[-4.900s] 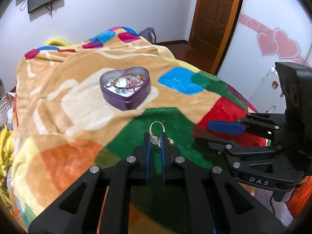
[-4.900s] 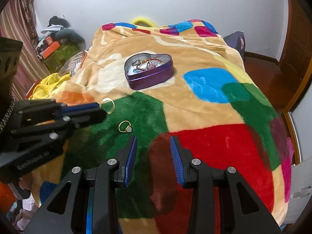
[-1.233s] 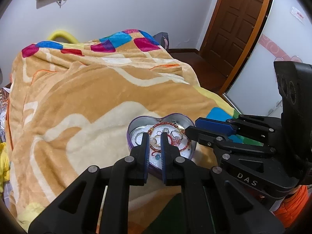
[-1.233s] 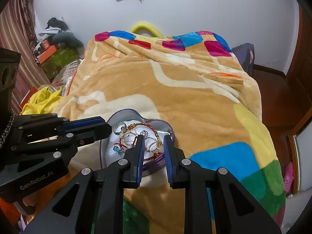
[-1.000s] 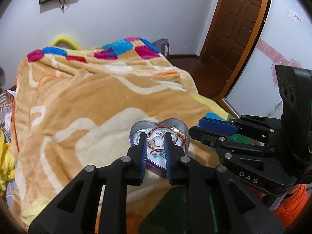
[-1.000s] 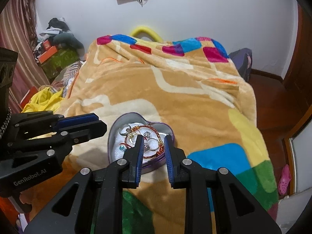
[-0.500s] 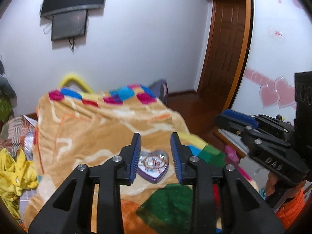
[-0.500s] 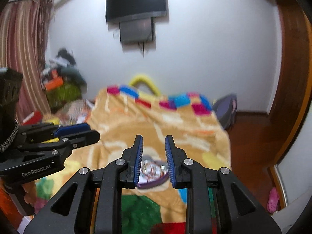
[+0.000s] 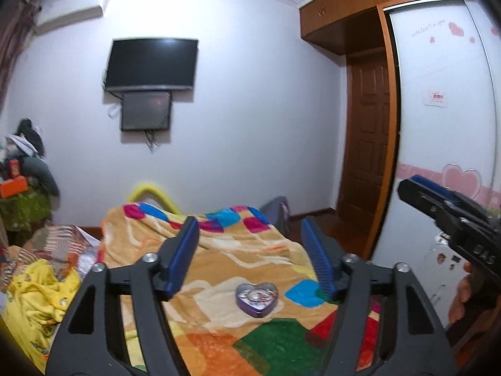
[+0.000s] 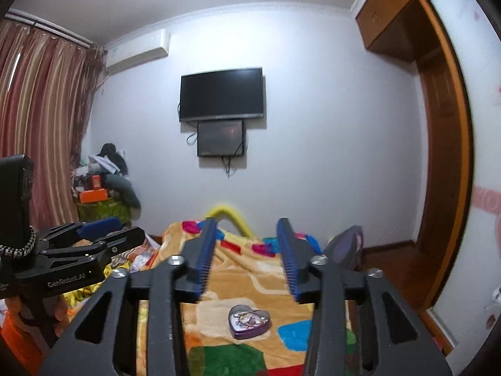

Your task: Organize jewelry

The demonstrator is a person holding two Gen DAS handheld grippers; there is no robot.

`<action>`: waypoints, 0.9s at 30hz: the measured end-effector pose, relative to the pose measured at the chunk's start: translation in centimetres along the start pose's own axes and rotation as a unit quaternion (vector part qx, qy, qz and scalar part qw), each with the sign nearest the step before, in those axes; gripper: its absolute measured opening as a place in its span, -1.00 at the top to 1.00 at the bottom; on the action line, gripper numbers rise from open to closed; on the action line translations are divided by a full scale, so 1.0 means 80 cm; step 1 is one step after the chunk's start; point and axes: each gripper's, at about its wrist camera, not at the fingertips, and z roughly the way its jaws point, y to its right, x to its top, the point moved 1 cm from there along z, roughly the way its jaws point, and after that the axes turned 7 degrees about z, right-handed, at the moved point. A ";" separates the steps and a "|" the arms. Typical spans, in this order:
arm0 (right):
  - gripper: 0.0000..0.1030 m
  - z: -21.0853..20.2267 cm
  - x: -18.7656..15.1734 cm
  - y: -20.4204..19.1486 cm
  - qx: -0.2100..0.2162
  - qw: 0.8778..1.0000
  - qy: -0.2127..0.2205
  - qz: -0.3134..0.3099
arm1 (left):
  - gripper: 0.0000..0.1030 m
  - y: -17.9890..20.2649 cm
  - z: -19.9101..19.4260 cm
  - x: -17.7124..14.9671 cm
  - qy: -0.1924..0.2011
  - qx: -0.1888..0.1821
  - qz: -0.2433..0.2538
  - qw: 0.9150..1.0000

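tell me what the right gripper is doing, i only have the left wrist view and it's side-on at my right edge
Observer: In the right wrist view the right gripper has open jaws that have just been opening, with nothing between them. The purple heart-shaped tin lies on the patchwork blanket, seen between its fingers and apart from them.
Operator: anything further off to my left that i only get a sliver of
Observer: A full-length red and beige striped curtain hangs there, beside the piled clutter in the corner.
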 end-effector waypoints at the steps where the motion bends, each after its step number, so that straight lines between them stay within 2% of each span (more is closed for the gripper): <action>1: 0.03 -0.005 -0.001 -0.003 -0.001 1.000 0.003 -0.002 | -0.49 0.002 -0.004 -0.001 0.004 0.010 0.005 1.000; 3: -0.20 -0.002 -0.003 -0.006 -0.007 1.000 0.005 -0.003 | -0.72 0.007 -0.014 -0.004 0.015 0.028 0.013 0.999; 4: -0.27 -0.004 -0.004 -0.008 -0.011 1.000 0.007 -0.004 | -0.74 0.009 -0.018 -0.006 0.019 0.032 0.012 0.999; 6: -0.51 -0.005 -0.005 -0.009 -0.017 1.000 0.010 -0.002 | -0.79 0.009 -0.022 -0.010 0.021 0.034 0.007 0.999; 9: -0.72 -0.009 -0.008 -0.009 -0.028 0.999 0.014 0.006 | -0.85 0.008 -0.025 -0.015 0.022 0.037 -0.001 0.999; 13: -0.79 -0.011 -0.013 -0.008 -0.045 0.999 0.007 0.007 | -0.87 0.009 -0.030 -0.021 0.020 0.044 -0.002 0.999; 27: -0.80 -0.027 -0.024 -0.002 -0.047 0.999 -0.003 0.016 | -0.87 0.017 -0.043 -0.030 0.013 0.044 -0.003 0.999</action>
